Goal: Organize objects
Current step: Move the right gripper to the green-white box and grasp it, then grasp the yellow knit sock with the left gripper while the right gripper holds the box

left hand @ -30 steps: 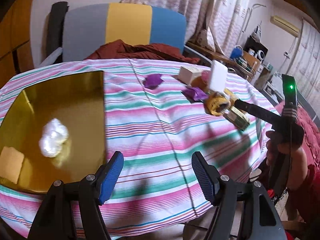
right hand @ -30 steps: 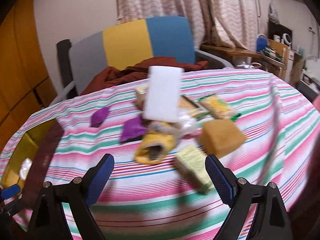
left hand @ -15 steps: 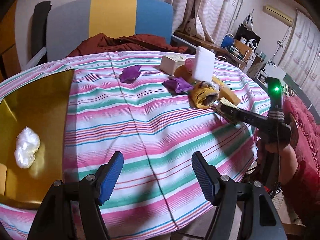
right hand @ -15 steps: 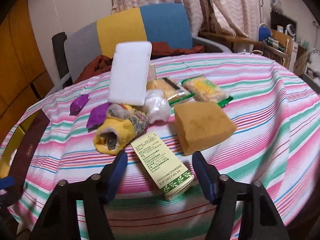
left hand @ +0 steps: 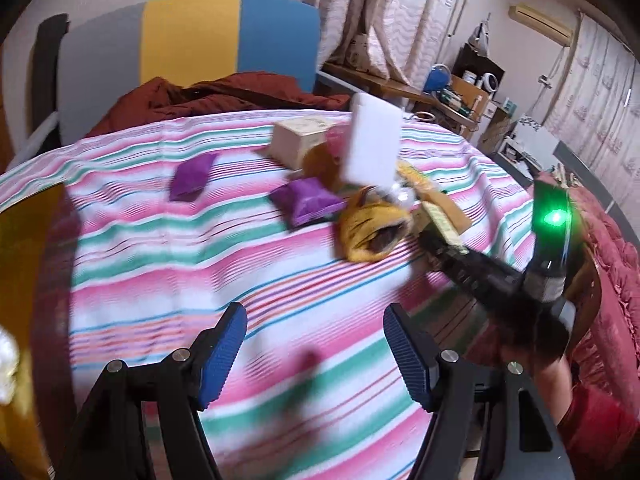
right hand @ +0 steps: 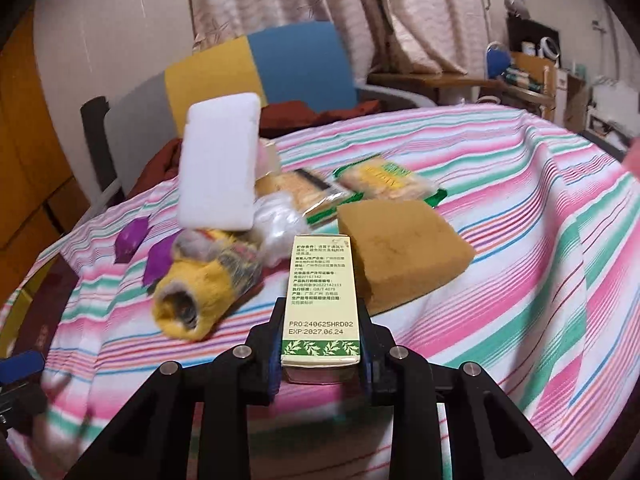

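In the right wrist view my right gripper is shut on a pale green printed box. Its jaws are closing against the box's two long sides, and both pads press on it. Beside the box lie a brown sponge and a yellow sock roll. A white foam block leans upright behind them. In the left wrist view my left gripper hangs open over the bare striped tablecloth with nothing between its fingers. Farther right, the right gripper's dark tool grips the box.
Two purple packets and a small beige box lie farther back. Two snack packs sit behind the sponge. A gold tray with a white lump is at the left edge. A chair with red-brown cloth stands behind the table.
The right gripper came down over the pale green box and closed on it. The left gripper slid right across the table, and the gold tray has moved to its view's left edge.
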Demonstrator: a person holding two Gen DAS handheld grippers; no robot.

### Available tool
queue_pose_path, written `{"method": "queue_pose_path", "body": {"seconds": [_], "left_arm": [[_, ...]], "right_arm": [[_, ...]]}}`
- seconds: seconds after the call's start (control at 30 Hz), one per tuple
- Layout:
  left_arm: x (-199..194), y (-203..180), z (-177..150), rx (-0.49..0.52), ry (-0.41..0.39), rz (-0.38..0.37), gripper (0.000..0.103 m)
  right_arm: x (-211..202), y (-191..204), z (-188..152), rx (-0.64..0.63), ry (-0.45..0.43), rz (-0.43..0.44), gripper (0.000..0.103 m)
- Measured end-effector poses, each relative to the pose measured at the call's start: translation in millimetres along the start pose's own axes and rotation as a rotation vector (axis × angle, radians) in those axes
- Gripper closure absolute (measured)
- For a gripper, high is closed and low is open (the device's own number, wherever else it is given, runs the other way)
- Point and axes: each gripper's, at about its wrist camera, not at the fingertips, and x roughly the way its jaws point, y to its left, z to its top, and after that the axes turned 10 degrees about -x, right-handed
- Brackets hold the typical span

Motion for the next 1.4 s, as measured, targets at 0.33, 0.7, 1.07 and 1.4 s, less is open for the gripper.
{"method": "queue_pose_path", "body": {"seconds": [0.33, 0.7, 1.07, 1.4], "left_arm": [[58, -32, 32, -0.021, 0.027, -0.077, 0.031], [106, -35, 43, -0.041, 0.042, -0.037, 0.035], [77, -15, 10, 0.063, -0.031, -0.049, 0.063], [46, 4, -22, 0.079, -0.115, -0.044, 0.063]], "right_arm": [[2, -3, -7, 0.021, -0.045, -0.007, 0.073], [4, -5, -8, 0.022, -0.055, -0.008, 0.072], [4, -3, -9, 0.016, -0.058, -0.013, 0.072], [2, 0, -9, -0.004, -0.059, -0.026, 0.072]]}}
